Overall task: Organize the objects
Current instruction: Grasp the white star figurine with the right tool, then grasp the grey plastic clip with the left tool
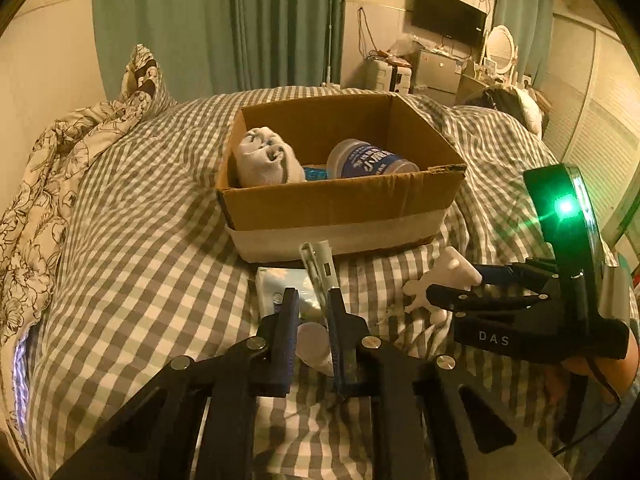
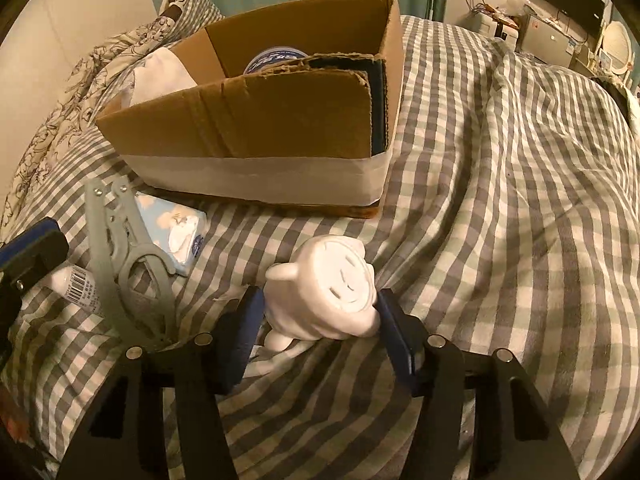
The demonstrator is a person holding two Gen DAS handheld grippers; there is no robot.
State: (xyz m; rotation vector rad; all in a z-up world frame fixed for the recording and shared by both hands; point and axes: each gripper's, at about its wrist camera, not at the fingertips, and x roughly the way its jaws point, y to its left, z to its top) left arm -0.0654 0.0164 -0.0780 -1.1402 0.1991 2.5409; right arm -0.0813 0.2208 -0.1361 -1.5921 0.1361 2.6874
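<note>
A cardboard box stands on the checked bed; inside lie rolled white socks and a blue-labelled jar. My left gripper straddles a grey clip tool, jaws narrow around it, above a white tube and a tissue pack. My right gripper is open around a white pig-shaped figure, its fingers at either side. In the right wrist view the box, clip tool, tissue pack and tube lie left.
A floral pillow lies at the bed's left. The checked duvet bulges to the right. A TV, a small fridge and a mirror stand against the far wall.
</note>
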